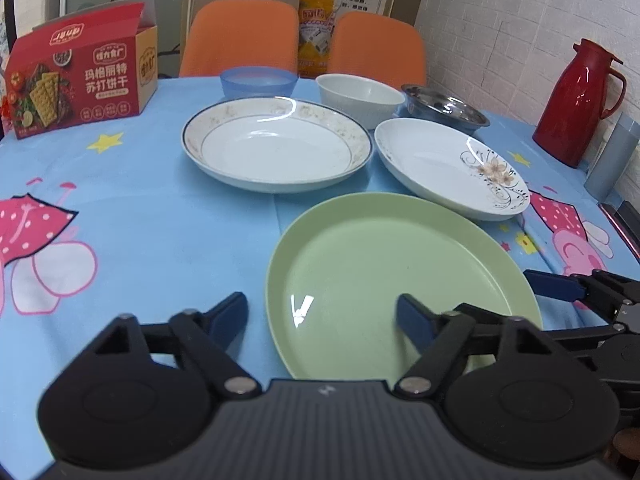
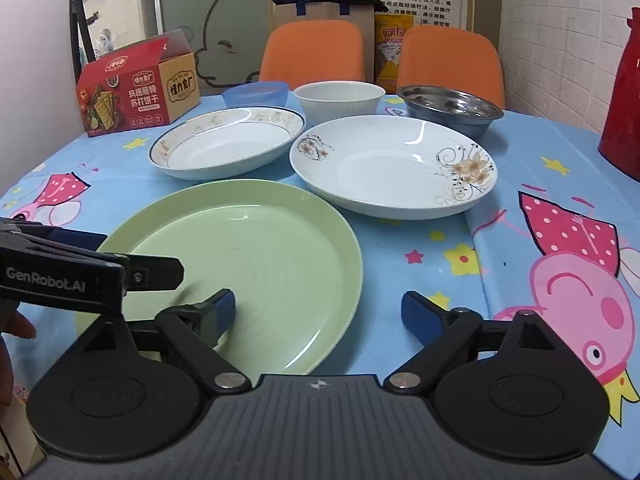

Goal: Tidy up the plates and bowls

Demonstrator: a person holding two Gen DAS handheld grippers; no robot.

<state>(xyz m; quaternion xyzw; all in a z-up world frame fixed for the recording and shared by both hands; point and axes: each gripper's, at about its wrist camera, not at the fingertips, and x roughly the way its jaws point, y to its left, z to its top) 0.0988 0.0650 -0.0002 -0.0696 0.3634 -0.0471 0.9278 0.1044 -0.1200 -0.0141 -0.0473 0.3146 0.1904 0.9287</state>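
Round pale-green plastic plate lies on the worktop, nearest of the dishes. Left hand-held gripper straddles its left rim, unclenched; right hand-held gripper released over its right rim.

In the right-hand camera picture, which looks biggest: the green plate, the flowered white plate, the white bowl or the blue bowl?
1. green plate, though it lies nearest the camera
2. flowered white plate
3. white bowl
4. blue bowl, partly hidden behind the gold-rimmed plate

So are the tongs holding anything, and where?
Nothing is held. The left tongs and right tongs both stand open over the near edge of the green plate, neither pressing it.
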